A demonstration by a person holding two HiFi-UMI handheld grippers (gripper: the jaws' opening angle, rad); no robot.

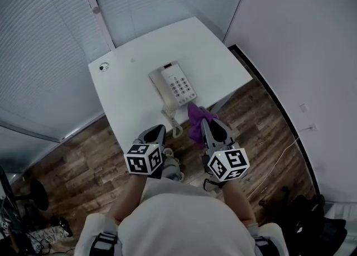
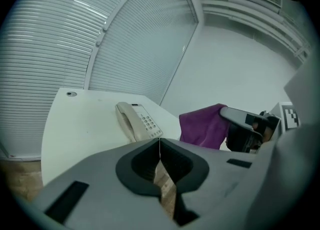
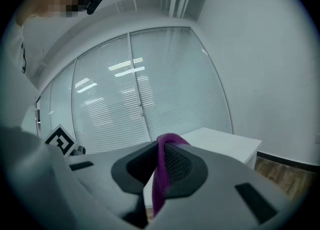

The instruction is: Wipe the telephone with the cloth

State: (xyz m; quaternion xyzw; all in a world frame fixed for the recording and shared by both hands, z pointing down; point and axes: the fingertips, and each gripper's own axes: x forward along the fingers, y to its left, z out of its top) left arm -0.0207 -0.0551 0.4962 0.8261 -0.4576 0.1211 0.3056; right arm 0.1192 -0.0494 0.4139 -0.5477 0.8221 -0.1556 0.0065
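White blinds (image 1: 44,54) and bare wall back a white table (image 1: 125,85) over wood floor. Right gripper (image 3: 161,160): jaws clamped on a fold of the purple cloth (image 3: 159,176), which pokes up above the pads and hangs below them, probably pinched there so the loose bulk leads as the wiping face. Left gripper (image 2: 160,149): jaws pressed together on nothing, likely kept free to steady things. Both hang at the table's near edge. Further out, the phone (image 1: 174,83) lies mid-table, handset cradled, cord trailing off the edge, near the cloth but not yet wiped
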